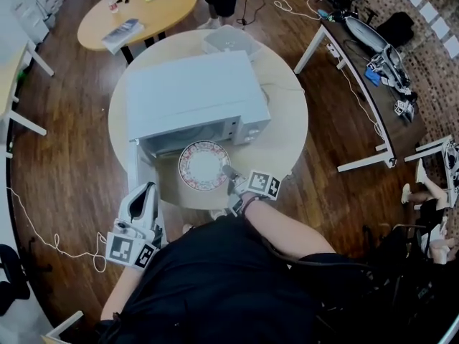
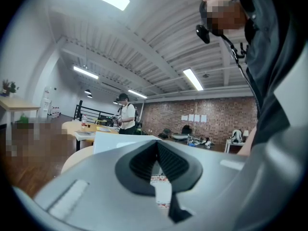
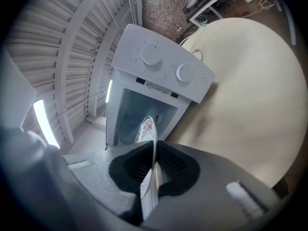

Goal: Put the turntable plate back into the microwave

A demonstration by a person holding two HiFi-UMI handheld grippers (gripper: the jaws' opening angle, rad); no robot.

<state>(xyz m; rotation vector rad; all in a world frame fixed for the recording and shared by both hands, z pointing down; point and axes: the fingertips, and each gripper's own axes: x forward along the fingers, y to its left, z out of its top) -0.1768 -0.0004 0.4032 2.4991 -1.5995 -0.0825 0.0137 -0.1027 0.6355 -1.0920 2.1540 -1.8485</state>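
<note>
As your right gripper [image 1: 231, 179] clamps its jaws on the near rim of the turntable plate [image 1: 204, 165], the plate hangs flat just outside the open microwave [image 1: 188, 95], whose cavity is straight ahead.

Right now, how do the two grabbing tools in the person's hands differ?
The right gripper is clamped on the rim of the plate, while the left gripper has its jaws together with nothing between them. The right gripper holds the plate just in front of the microwave's open front. The left gripper sits off to the left, short of the opening. Both carry a cube with square markers.
</note>
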